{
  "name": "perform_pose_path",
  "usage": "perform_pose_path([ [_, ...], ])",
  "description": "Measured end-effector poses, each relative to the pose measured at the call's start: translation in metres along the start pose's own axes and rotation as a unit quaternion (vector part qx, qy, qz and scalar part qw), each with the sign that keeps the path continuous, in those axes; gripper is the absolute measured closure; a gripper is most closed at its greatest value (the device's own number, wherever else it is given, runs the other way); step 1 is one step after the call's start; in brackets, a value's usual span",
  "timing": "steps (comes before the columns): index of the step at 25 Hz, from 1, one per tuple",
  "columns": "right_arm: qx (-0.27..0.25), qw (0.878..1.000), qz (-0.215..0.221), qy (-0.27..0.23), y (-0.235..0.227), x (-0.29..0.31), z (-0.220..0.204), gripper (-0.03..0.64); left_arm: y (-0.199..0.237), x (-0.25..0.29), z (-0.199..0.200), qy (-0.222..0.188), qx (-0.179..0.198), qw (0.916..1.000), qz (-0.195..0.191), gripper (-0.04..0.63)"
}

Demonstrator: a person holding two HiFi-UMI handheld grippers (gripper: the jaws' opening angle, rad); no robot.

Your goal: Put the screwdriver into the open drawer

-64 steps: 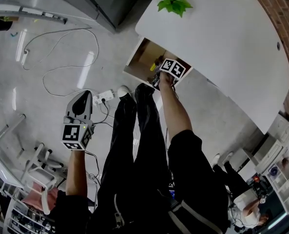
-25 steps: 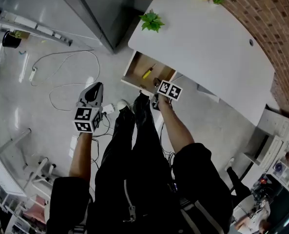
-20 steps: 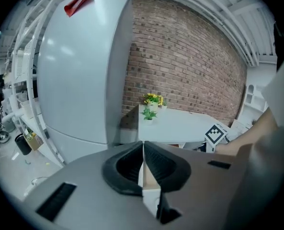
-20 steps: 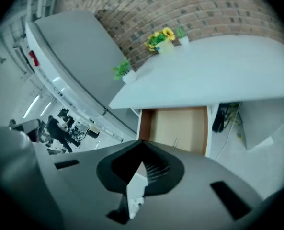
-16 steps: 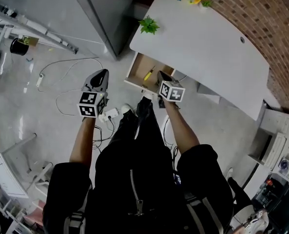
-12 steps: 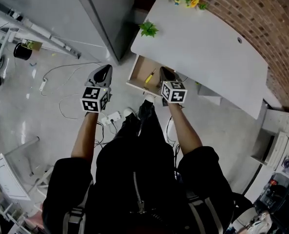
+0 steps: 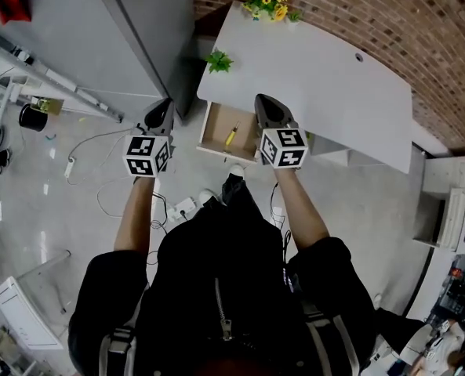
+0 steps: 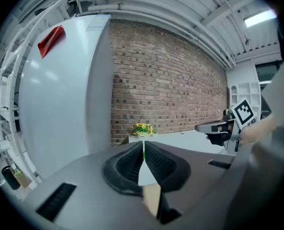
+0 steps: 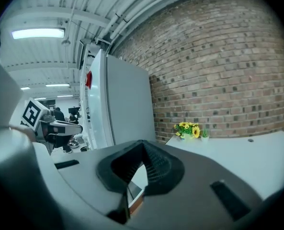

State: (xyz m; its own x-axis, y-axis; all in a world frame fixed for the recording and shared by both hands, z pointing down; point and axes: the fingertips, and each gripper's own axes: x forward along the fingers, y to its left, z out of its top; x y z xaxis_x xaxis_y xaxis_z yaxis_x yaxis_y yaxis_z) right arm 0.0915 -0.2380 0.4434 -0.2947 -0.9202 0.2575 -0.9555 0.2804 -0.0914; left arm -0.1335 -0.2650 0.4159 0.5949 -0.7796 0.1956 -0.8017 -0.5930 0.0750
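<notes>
One drawer (image 7: 214, 130) edge hidden behind right tool (image 7: 260, 103); screwdriver (image 7: 231, 135) inside.

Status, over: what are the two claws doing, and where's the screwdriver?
Left claw, right claw: both shut, empty. Screwdriver in open drawer. Nothing in the way.

Both grippers held out ahead of the body, side by side, shut and empty.

The left gripper (image 7: 162, 106) and the right gripper (image 7: 262, 103) point forward, away from the torso, roughly abreast and well apart. Each sits at the end of a bare, outstretched arm, the left forearm (image 7: 130, 222) and the right forearm (image 7: 301, 210). In the left gripper view the jaws meet at their tips with nothing between them. In the right gripper view the jaws are likewise closed on nothing.
</notes>
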Motion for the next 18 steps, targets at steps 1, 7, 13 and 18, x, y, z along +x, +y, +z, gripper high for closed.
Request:
perform_pose_path([
  [1, -0.002, 1.000, -0.001, -0.006, 0.001, -0.005, 0.007, 0.609, -0.001, -0.001, 0.003, -0.003, 0.001, 1.0000, -0.001, 0.563],
  [7, -0.010, 1.000, -0.005, -0.025, 0.004, -0.027, 0.025, 0.609, -0.009, -0.006, 0.013, -0.014, 0.002, 0.9999, -0.005, 0.563],
  [13, -0.007, 1.000, -0.001, -0.020, 0.008, -0.030, 0.020, 0.609, -0.012, -0.010, 0.012, -0.014, 0.000, 0.9999, -0.002, 0.563],
  [18, -0.008, 1.000, 0.001, -0.019, 0.011, -0.028, 0.015, 0.609, -0.012, -0.009, 0.006, -0.011, -0.001, 0.9999, -0.004, 0.563],
])
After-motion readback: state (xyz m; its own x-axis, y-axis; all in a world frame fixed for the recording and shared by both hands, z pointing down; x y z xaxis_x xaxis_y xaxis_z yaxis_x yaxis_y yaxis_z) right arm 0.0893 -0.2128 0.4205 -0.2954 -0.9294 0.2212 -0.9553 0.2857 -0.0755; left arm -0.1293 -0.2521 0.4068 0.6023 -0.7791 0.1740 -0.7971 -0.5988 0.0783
